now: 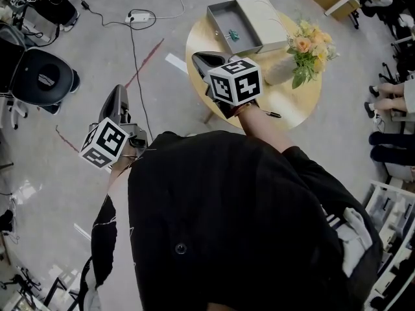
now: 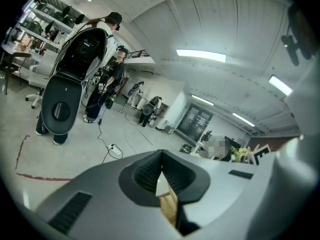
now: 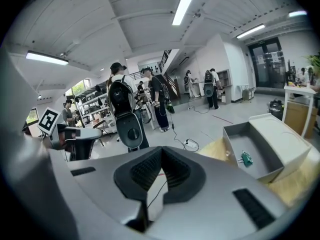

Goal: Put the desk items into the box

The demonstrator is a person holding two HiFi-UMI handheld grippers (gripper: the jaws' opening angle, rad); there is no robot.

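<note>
L gripper [image 1: 118, 99] off the desk [image 1: 305, 102], R gripper [image 1: 206, 61] over its near edge; both jaws together, empty. Pen-like item [image 1: 271, 114] lies by R wrist. Box [image 1: 220, 18] open at far edge, green item [image 1: 233, 35] inside. Next, prob.: open R jaws, pinch pen-like item mid-shaft.

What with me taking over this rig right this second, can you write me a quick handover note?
Left gripper: shut, empty, held over the floor, off the table.
Right gripper: shut, empty, above the round wooden table.
Done: a small green clip lies inside the open grey box on the table's far side.
Left: a thin black pen-like item lies on the table by the right forearm; box it.
</note>
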